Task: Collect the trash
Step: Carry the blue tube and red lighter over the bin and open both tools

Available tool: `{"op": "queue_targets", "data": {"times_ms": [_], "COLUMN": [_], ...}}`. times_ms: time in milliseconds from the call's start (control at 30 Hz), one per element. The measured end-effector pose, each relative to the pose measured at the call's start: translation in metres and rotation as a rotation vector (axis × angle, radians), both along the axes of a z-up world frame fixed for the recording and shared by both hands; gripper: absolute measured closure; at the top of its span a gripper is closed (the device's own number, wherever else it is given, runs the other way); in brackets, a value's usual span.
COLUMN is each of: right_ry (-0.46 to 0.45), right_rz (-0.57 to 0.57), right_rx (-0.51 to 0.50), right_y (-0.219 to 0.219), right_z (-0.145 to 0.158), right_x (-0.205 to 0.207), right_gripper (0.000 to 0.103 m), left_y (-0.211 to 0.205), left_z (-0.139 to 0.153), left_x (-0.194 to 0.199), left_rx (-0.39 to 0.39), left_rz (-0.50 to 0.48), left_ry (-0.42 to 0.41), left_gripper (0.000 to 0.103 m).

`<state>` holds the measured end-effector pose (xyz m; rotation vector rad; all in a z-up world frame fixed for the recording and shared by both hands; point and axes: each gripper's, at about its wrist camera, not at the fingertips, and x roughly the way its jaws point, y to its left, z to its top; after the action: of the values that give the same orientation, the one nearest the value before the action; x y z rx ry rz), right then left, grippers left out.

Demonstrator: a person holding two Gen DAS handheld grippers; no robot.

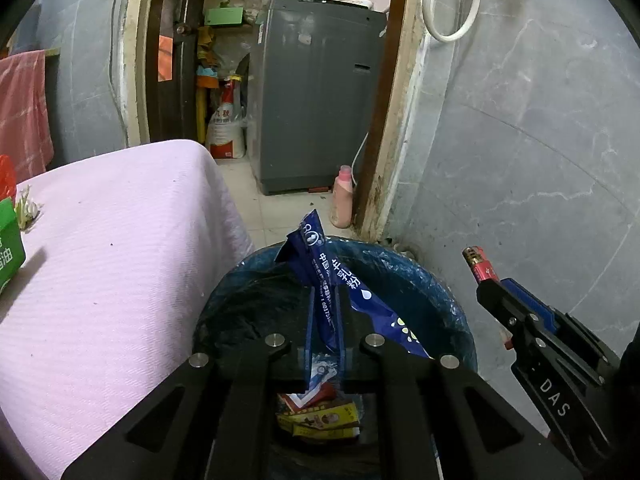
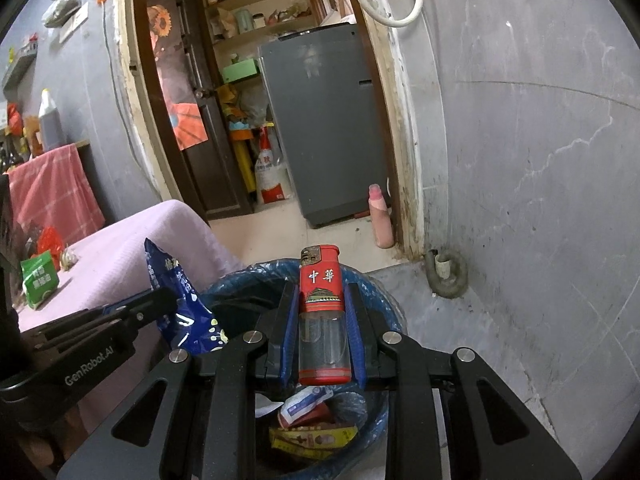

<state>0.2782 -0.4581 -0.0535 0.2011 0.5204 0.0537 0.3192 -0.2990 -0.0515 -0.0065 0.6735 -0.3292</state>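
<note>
My left gripper point(image 1: 325, 300) is shut on a blue milk-powder packet point(image 1: 320, 256) and holds it over the blue-lined trash bin point(image 1: 436, 280). My right gripper point(image 2: 322, 292) is shut on a red lighter point(image 2: 322, 280) with a clear lower half, held over the same bin point(image 2: 376, 292). In the left wrist view the right gripper point(image 1: 486, 286) shows at the right with the lighter point(image 1: 480, 266) sticking out. In the right wrist view the left gripper point(image 2: 168, 298) shows at the left with the packet point(image 2: 176, 292). Wrappers point(image 2: 312, 436) lie in the bin's bottom.
A table with a pink cloth point(image 1: 120, 260) stands left of the bin; a green box point(image 2: 38, 278) and red bag point(image 2: 50, 242) lie on it. A grey wall point(image 1: 520, 160) is to the right. Through the doorway stand a grey washing machine point(image 1: 316, 92) and a pink bottle point(image 1: 343, 196).
</note>
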Motion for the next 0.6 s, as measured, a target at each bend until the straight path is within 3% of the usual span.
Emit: {"op": "queue_targets", "data": {"times_ms": [233,433,533,600], "right_ry": [0.007,-0.011,-0.022,-0.035], "right_rz": [-0.005,-0.012,-0.022,-0.028], "right_rx": [0.005,0.015,0.021,0.019], "right_y": [-0.002,-0.008,-0.011,-0.012], "right_z": [-0.001,0.002,0.006,0.01], "right_x": [0.0,-0.003,-0.005,-0.007], "right_gripper": [0.081,0.075,0.075,0.071], "left_y": [-0.001,0.002,0.007,0.009], "left_z": [-0.001,0.002,0.007,0.013], "left_x": [-0.001,-0.003,-0.006,-0.01], "left_rx": [0.004,-0.02,-0.042,-0.064], "left_rz": [-0.017,-0.013,-0.008,0.001], "left_ry": [-0.001,-0.013,-0.036,-0.063], "left_gripper": [0.088,0.087,0.081,0.071]}}
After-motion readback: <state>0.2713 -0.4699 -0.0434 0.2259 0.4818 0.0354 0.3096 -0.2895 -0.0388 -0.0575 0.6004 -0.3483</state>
